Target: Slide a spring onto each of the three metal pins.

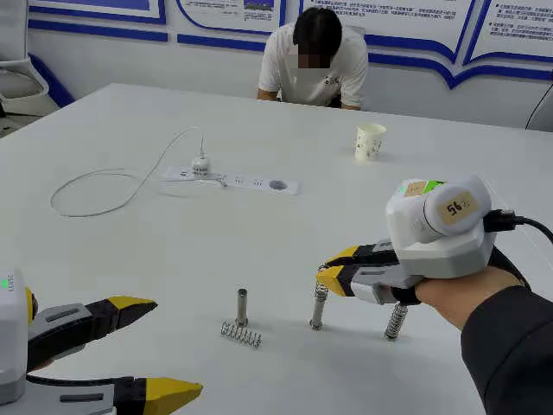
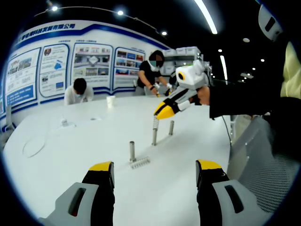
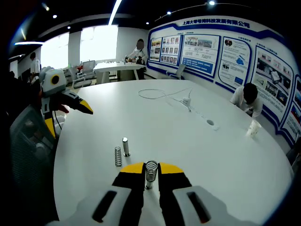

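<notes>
Table (image 1: 173, 251): a broad white top that carried everything below.
Seated person (image 1: 315, 60): sat at the far edge in a white shirt, head bowed.
Right gripper (image 1: 327, 275): reached in from the right above the row of pins. Its yellow-tipped jaws were drawn in on the held spring, which stood in the narrow gap between them in the right gripper view (image 3: 150, 170).
Left gripper (image 1: 168, 347): hung low at the near left edge, well apart from the pins. Its jaws were spread wide with nothing between them, plain in the left gripper view (image 2: 155, 165).
Power strip (image 1: 238, 181): lay flat at mid-table, with a white plug seated in it.
Cable (image 1: 112, 186): looped from the plug away to the left.
Paper cup (image 1: 370, 141): stood upright beyond the strip, toward the far right.
Bare pin (image 1: 242, 307): stood upright, leftmost of the three, with no spring on it.
Middle pin (image 1: 318, 316): stood upright under the right gripper's tips, its lower shaft uncovered.
Right-hand pin (image 1: 396, 322): stood partly beneath the right gripper's body, wrapped by the fitted spring.
Held spring (image 1: 321, 292): sat on the upper part of the middle pin, between the right gripper's jaws.
Fitted spring (image 1: 397, 318): coiled down the right-hand pin, near the table.
Loose spring (image 1: 241, 334): lay on its side on the table, just beside the foot of the bare pin.
</notes>
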Available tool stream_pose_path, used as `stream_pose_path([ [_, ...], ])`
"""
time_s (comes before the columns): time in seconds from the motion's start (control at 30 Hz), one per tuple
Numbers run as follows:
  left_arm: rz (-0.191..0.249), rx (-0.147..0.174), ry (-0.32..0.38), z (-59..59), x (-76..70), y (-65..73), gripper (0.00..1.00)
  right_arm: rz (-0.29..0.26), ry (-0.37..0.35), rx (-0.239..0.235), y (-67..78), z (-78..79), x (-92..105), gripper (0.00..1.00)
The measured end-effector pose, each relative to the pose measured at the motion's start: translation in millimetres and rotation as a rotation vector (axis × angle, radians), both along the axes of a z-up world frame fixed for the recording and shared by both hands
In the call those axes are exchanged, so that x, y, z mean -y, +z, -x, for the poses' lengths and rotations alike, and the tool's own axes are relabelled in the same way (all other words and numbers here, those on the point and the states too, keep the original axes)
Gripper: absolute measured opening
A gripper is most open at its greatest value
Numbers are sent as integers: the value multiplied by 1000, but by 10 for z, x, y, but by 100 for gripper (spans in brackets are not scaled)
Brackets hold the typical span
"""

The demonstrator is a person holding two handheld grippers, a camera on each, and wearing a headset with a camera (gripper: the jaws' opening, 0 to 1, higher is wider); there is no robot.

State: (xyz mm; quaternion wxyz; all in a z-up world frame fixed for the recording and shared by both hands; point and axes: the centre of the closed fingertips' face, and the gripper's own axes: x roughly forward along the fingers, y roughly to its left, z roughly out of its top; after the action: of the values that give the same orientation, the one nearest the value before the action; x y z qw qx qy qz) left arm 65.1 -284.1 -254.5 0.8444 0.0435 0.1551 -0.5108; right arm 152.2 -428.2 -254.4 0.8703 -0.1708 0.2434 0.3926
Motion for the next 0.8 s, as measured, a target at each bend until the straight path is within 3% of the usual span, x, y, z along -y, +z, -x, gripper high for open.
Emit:
stream_pose_path([
  [0.8,3,-1,1,0,3,0,72,7,-28,-61,-324,-16,22,12],
])
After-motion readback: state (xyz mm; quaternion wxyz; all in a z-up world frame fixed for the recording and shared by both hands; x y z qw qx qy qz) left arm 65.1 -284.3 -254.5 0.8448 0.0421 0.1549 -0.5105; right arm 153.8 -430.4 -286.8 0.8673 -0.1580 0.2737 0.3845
